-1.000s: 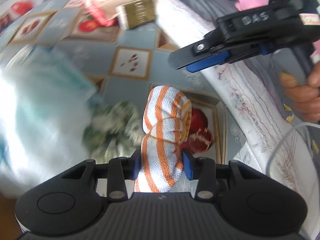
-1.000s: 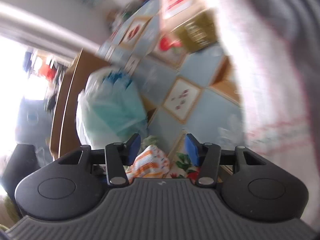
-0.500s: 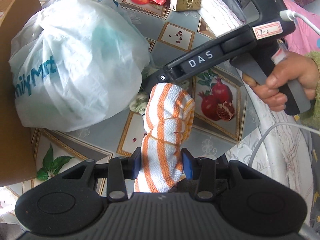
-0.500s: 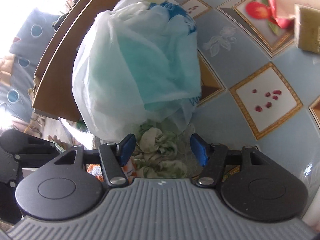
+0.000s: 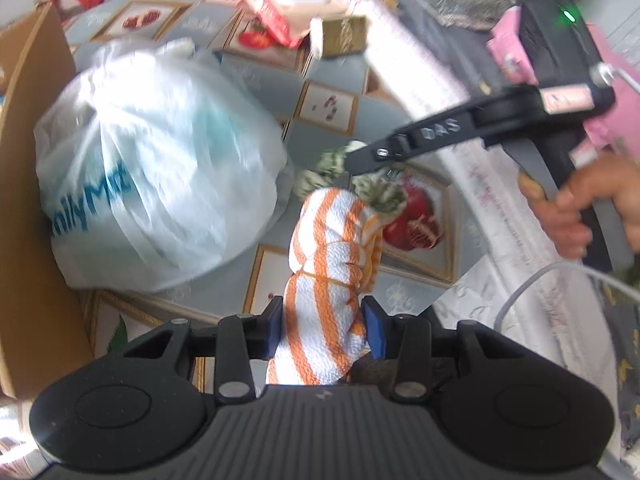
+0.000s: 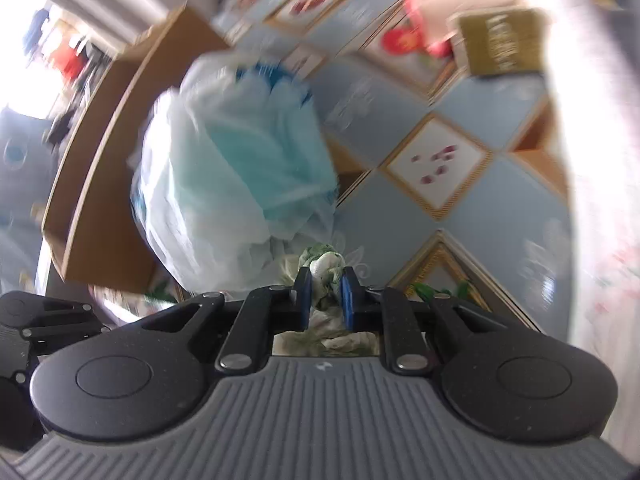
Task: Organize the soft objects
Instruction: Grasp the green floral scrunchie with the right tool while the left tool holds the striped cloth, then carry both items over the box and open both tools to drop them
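My left gripper (image 5: 325, 327) is shut on an orange-and-white striped rolled towel (image 5: 334, 264), held upright above the patterned table. My right gripper (image 6: 326, 294) is shut on a green-and-white floral cloth (image 6: 326, 266). In the left wrist view the right gripper (image 5: 360, 164) holds that floral cloth (image 5: 380, 194) lifted just beyond the towel's top. A full white plastic bag (image 5: 156, 184) sits left of both; it also shows in the right wrist view (image 6: 236, 184).
A cardboard box (image 5: 28, 184) stands at the left edge behind the bag. A red-and-white package (image 5: 292, 4) and a gold carton (image 5: 344, 34) lie at the far side of the tablecloth (image 5: 332, 108). A white embroidered cloth edge (image 5: 500, 184) runs along the right.
My right gripper closed on the floral cloth beside the bag and lifted it off the table. My left gripper kept hold of the striped towel.
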Motion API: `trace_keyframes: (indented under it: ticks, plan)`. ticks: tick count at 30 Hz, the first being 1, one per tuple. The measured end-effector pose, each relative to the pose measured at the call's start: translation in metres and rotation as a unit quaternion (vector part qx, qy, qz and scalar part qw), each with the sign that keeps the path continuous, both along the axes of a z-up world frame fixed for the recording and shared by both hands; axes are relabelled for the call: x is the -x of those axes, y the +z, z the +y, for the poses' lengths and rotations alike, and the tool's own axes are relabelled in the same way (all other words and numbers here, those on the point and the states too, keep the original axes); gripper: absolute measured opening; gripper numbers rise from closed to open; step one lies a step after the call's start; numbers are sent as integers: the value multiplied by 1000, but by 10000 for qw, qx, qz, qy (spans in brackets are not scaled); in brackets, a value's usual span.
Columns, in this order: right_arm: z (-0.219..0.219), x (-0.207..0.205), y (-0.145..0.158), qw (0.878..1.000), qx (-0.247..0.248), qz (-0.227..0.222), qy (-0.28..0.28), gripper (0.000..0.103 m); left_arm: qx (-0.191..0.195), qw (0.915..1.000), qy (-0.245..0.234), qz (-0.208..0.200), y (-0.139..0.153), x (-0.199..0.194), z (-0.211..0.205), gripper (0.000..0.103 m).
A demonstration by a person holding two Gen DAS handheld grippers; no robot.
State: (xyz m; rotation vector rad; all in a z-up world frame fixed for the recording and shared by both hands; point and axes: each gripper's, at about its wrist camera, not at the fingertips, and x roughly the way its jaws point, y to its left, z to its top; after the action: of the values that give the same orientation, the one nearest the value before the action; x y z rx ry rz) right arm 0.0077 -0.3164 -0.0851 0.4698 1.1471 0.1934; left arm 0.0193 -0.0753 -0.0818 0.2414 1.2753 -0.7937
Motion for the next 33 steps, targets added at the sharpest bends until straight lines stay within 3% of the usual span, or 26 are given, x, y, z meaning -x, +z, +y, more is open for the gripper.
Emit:
trace_keyframes:
  ticks: [4,9,16,20,24,27,33]
  plan:
    - [-1,18,41,9981,44,-301,-544,13,221,9995,-122,-174,24,-6,12,42]
    - [23,11,88,9941,-13,-744,-784,13,349,9990,35,-294,58,-20,46,42]
    - [100,-32,123,9906,-653,-1127,-412,13,430,9919,1160,-305,100,-61,144,42]
    - [160,-64,129,9868,-1099,-1183,-107,13,239,9765,2125,-264,103,-80,210,43]
    - [217,-89,129,9836,-1431,-1090,98,13,-4,9492,3143,109,79,-104,268,43]
    - [256,-107,120,9841,-1527,-871,268,13,-188,9313,3611,443,55,-122,295,43]
    - [308,-124,99,9909,-1038,-349,788,14,-317,9199,3866,584,24,-144,321,43]
